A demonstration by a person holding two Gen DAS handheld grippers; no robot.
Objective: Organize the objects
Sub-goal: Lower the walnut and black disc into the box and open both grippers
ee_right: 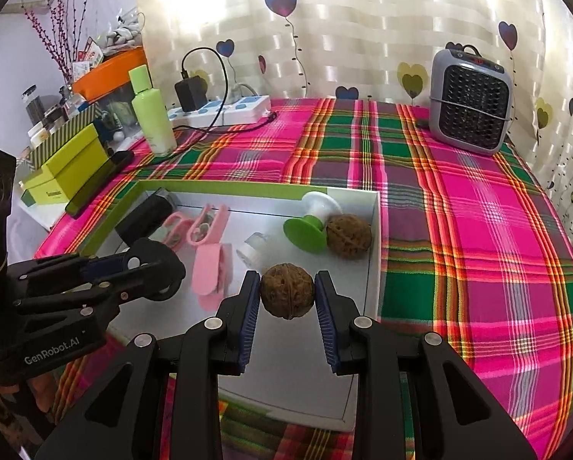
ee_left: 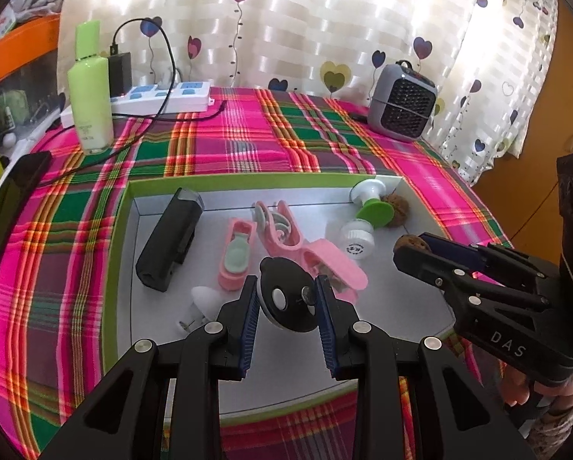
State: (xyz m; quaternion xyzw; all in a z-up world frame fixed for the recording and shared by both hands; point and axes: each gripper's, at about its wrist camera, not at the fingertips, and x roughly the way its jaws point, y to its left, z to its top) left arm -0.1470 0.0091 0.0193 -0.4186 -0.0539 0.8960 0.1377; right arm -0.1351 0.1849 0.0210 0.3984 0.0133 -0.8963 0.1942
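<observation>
A shallow white box with a green rim (ee_left: pixel 156 182) (ee_right: pixel 374 230) lies on the plaid cloth. My left gripper (ee_left: pixel 286 301) is shut on a round black disc-shaped gadget (ee_left: pixel 286 299) held over the box. My right gripper (ee_right: pixel 287 295) (ee_left: pixel 411 247) is shut on a brown walnut (ee_right: pixel 286 290) (ee_left: pixel 412 243) over the box's right part. In the box lie a black rectangular device (ee_left: pixel 169 245), pink clips (ee_left: pixel 286 234) (ee_right: pixel 206 268), a white bottle (ee_left: pixel 357 241), a green and white spool (ee_left: pixel 372 207) (ee_right: pixel 309 226), a second walnut (ee_right: pixel 349 235) and a white plug (ee_left: pixel 202 303).
At the back stand a green bottle (ee_left: pixel 90 88) (ee_right: pixel 152 115), a white power strip (ee_left: pixel 160 97) with a black charger and cable, and a grey mini heater (ee_left: pixel 401 103) (ee_right: pixel 470 103). A dark phone (ee_left: pixel 10 207) and lime boxes (ee_right: pixel 68 165) lie at the left.
</observation>
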